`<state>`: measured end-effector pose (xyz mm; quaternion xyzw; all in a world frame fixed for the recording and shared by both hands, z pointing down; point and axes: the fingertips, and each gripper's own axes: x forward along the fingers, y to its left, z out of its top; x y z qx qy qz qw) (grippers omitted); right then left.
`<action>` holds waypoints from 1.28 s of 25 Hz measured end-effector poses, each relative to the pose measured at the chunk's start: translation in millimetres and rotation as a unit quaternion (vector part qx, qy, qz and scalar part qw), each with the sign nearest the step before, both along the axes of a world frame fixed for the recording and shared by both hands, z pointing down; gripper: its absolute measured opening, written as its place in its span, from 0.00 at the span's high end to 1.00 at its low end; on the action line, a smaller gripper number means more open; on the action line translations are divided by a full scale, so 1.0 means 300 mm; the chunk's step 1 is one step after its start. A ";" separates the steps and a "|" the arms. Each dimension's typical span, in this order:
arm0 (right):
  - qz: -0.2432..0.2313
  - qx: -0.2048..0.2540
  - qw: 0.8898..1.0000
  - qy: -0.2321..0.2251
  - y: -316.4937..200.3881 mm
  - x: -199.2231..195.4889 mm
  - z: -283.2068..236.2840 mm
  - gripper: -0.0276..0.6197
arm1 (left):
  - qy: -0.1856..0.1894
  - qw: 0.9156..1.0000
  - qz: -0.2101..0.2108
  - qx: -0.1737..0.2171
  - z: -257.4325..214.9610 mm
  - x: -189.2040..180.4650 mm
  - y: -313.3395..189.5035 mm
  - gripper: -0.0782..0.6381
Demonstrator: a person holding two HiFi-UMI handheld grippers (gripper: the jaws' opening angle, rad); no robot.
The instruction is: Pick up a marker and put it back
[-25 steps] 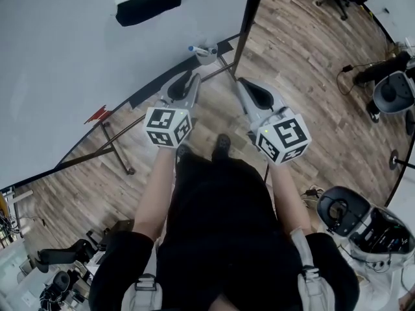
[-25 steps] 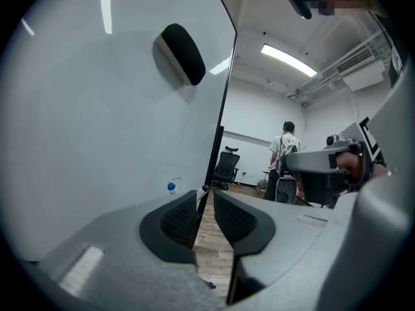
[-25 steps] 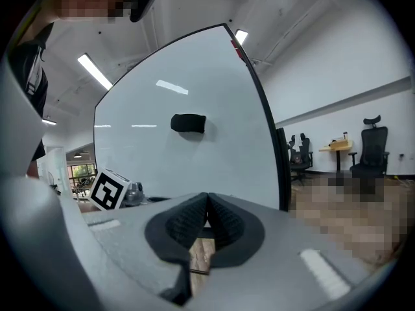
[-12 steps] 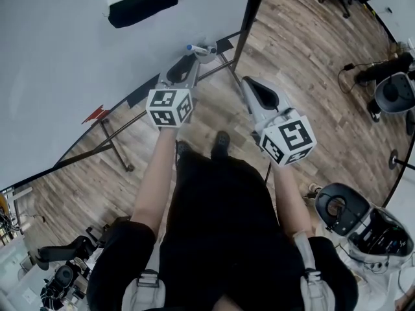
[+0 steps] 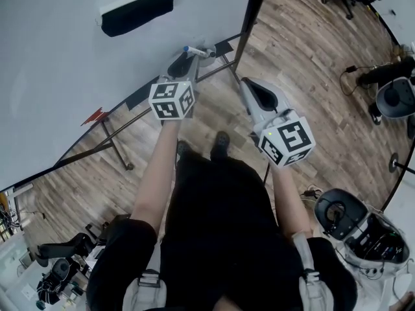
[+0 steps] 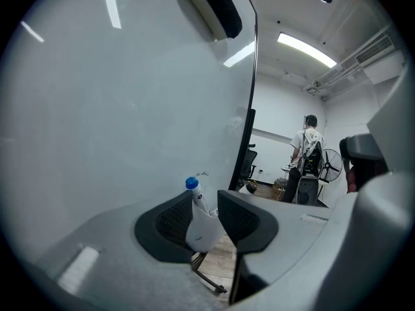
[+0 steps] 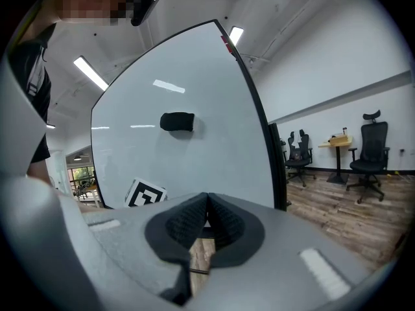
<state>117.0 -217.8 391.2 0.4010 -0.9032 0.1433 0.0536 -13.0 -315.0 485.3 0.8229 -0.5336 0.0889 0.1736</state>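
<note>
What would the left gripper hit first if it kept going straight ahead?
Probably the white cup holding a blue-capped marker, framed between the left gripper's open fingers, by the whiteboard. Depth is hard to judge.

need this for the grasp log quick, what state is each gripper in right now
Left gripper: open, jaws apart, the cup with the marker seen between them, nothing gripped.
Right gripper: shut, empty.

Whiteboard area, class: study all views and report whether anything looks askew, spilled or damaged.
Nothing stands out. The marker leans, blue cap up, in its white cup at a lower corner of the whiteboard; the eraser sits on the board.
</note>
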 end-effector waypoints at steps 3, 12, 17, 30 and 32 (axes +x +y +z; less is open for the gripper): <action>0.000 -0.005 1.000 0.001 -0.010 0.005 0.012 0.95 | 0.001 1.000 -0.004 -0.006 0.014 -0.002 -0.018 0.74; 0.000 -0.003 1.000 -0.003 0.010 -0.003 0.009 0.95 | 0.008 1.000 -0.012 -0.014 0.024 -0.006 -0.020 0.74; -0.001 -0.006 1.000 0.000 -0.002 -0.009 0.024 0.95 | 0.016 1.000 -0.017 -0.019 0.045 -0.008 -0.049 0.74; 0.003 -0.005 1.000 0.000 0.008 0.000 0.015 0.95 | 0.012 0.999 -0.036 -0.028 0.046 -0.016 -0.074 0.76; 0.003 -0.005 1.000 0.000 0.009 0.001 0.016 0.95 | 0.013 0.999 -0.036 -0.026 0.042 -0.017 -0.075 0.77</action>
